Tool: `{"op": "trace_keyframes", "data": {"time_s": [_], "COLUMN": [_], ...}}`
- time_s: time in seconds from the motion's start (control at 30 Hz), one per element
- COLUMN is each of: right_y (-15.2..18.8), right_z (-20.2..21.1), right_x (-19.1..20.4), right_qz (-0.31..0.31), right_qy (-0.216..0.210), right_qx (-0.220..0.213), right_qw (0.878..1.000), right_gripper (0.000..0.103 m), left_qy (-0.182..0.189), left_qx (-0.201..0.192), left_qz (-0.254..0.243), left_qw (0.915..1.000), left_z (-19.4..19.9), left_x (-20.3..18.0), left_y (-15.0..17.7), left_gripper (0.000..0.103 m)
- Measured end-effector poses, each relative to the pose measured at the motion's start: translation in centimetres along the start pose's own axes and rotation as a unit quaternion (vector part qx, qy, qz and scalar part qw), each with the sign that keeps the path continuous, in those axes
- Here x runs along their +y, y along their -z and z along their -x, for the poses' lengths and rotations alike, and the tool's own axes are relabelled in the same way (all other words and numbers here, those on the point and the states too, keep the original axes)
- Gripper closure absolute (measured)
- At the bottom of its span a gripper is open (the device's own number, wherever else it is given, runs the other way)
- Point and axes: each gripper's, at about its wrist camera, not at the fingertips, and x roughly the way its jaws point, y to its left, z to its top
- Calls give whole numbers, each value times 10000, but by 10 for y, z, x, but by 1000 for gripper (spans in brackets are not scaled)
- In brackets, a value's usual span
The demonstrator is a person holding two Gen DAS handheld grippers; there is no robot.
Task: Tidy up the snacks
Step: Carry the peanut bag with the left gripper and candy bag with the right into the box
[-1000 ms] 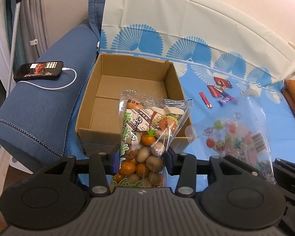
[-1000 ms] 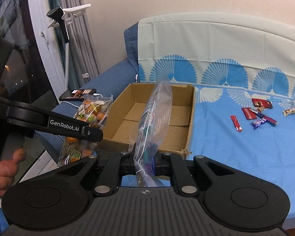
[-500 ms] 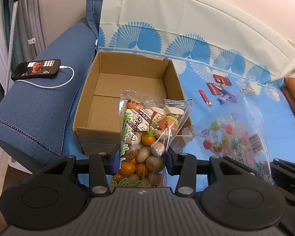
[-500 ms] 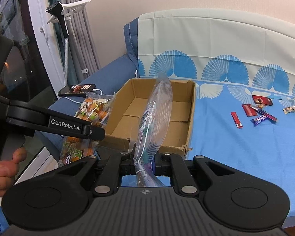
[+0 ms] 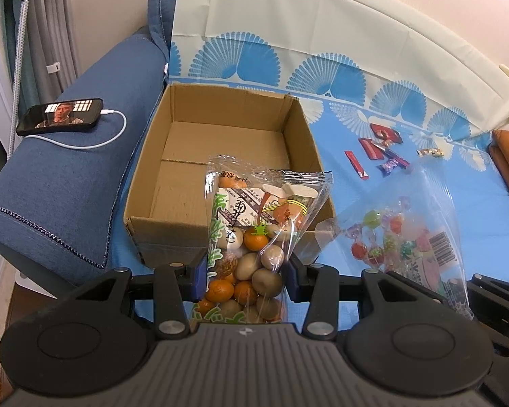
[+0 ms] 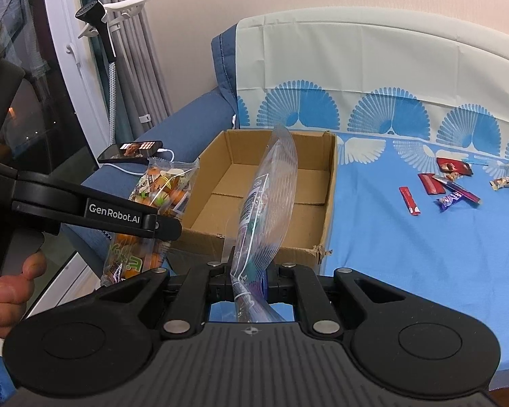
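Your left tool [image 5: 242, 276] grips the nut bag [image 5: 254, 234] and your right tool [image 6: 249, 276] pinches the candy bag [image 6: 264, 203] — both held short of the cardboard box [image 5: 152, 183]. Nothing is boxed yet — loose sweets [image 5: 380, 149] lie on the sofa cover.

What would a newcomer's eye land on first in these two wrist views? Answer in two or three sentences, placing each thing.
First, the bag of orange and brown snacks clamped upright in the left gripper, just in front of the empty cardboard box on the blue cloth. Next, the clear bag of colourful candies to its right, pinched by the right gripper. Beyond the box, loose small wrappers lie scattered on the cloth.
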Motion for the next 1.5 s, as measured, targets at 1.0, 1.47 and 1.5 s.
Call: {"op": "trace_keyframes", "data": {"time_s": [1.0, 1.47, 1.5], "right_y": [-32, -77, -79], "right_z": [-45, -132, -139], "right_x": [-11, -26, -27], "right_qz": [-68, -116, -120], "right_qy": [69, -9, -15], "right_qx": [5, 80, 87], "right_qw": [10000, 9999, 9999], "right_gripper": [91, 90, 90], "left_qy": [-197, -389, -396], "left_qx": [-143, -17, 21], "left_qz": [321, 383, 391], "left_qw": [9992, 9985, 9984], "left_z": [-28, -106, -114], "left_x": [25, 40, 40], "left_y": [-52, -114, -118], "left_gripper": [54, 54, 54]}}
